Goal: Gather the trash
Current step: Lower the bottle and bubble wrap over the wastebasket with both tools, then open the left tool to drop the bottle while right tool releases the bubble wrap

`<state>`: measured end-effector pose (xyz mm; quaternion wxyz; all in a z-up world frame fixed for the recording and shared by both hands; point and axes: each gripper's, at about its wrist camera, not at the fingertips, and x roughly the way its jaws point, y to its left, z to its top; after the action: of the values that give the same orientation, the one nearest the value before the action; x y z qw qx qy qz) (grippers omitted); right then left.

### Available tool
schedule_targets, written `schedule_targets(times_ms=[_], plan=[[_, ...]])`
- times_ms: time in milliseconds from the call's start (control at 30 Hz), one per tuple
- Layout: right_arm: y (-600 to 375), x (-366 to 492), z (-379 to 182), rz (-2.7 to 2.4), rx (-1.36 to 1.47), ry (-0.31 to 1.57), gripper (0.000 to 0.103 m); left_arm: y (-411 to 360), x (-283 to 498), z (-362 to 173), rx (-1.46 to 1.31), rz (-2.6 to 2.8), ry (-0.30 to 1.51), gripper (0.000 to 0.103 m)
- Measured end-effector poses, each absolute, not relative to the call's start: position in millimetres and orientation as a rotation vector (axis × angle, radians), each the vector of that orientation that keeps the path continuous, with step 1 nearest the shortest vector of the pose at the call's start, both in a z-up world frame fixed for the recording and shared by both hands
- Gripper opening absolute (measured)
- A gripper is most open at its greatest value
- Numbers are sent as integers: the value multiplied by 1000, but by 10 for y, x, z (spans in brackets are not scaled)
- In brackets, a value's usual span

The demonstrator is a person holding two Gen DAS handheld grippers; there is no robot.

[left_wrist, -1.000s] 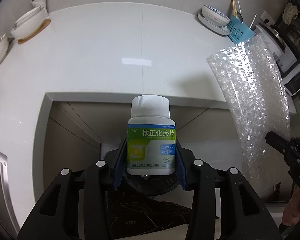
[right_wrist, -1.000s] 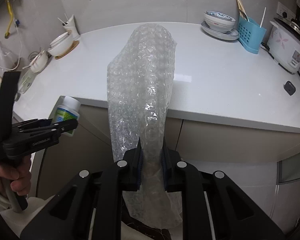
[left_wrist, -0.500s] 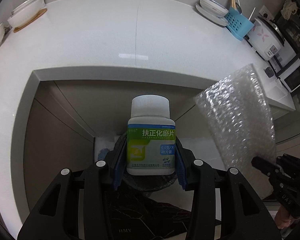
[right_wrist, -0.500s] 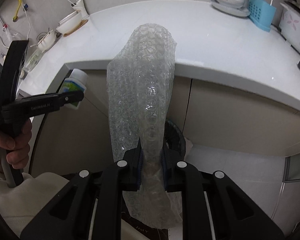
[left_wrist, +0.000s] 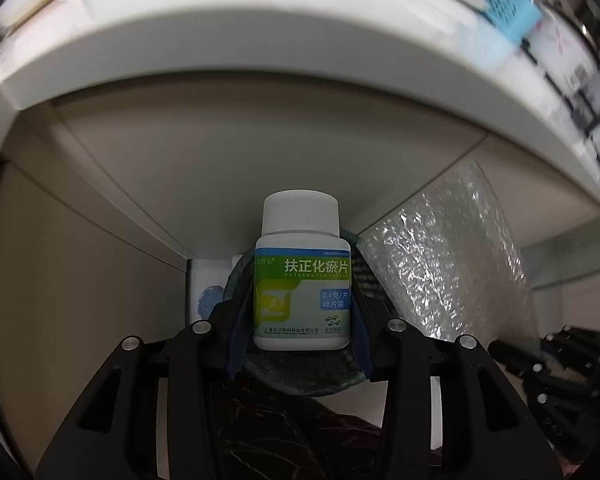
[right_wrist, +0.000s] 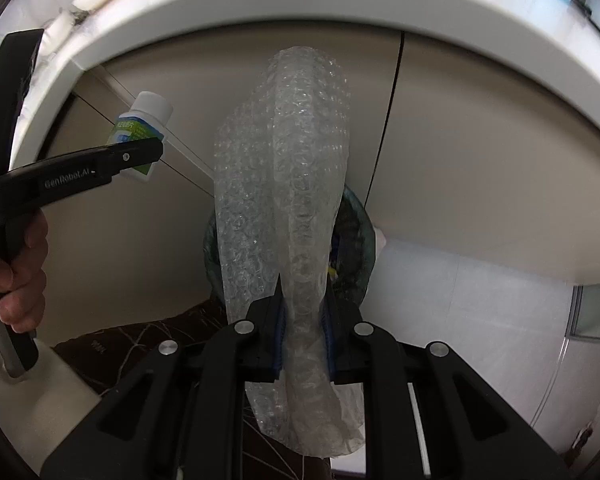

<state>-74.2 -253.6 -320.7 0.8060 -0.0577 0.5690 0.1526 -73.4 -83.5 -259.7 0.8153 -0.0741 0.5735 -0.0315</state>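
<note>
My left gripper (left_wrist: 302, 320) is shut on a white pill bottle (left_wrist: 302, 280) with a green and blue label, held upright over a dark round bin (left_wrist: 300, 380) on the floor. The bottle also shows in the right wrist view (right_wrist: 140, 132), left of the bubble wrap. My right gripper (right_wrist: 303, 320) is shut on a long sheet of clear bubble wrap (right_wrist: 288, 200) that stands up over the same bin (right_wrist: 356, 240). The wrap also shows in the left wrist view (left_wrist: 448, 264), to the right of the bottle.
The white counter edge (left_wrist: 260, 60) overhangs beige cabinet doors (left_wrist: 180, 168) just behind the bin. A blue caddy (left_wrist: 508, 12) and dishes stand on the counter at far right. White floor tiles (right_wrist: 460, 288) lie to the right of the bin.
Both grippers have dropped below the counter edge and moved in towards the bin, each keeping its load. The bin now sits right under the bottle and the wrap.
</note>
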Motion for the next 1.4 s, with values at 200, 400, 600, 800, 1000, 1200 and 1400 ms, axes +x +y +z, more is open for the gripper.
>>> schedule_targets(times_ms=[200,400,600,800,1000,1200,1400], plan=[[-2527,-631,-3392,307,-116,1271,14,-1022,-689,-2943,-130,-102,1272,42],[-2392,-429,-3441,276,-113,1314,14,-1121,-631,-3112,-130,-120,1304,42],[-2284,-410,-3412,259,-112,1316,14,-1193,-619,-3174,-119,-150,1305,43],[-2347,-508,-3439,266,-131,1325,14,-1105,-710,-3239,-141,-141,1304,43],[-2271,-336,-3509,281,-172,1389,14,-837,-640,-3140,-168,-95,1263,65],[-2042,-147,-3702,283,-230,1436,14,-614,-776,-3065,-183,-35,1226,95],[-1842,26,-3882,276,-297,1492,14,-421,-844,-3142,-202,4,1257,97]])
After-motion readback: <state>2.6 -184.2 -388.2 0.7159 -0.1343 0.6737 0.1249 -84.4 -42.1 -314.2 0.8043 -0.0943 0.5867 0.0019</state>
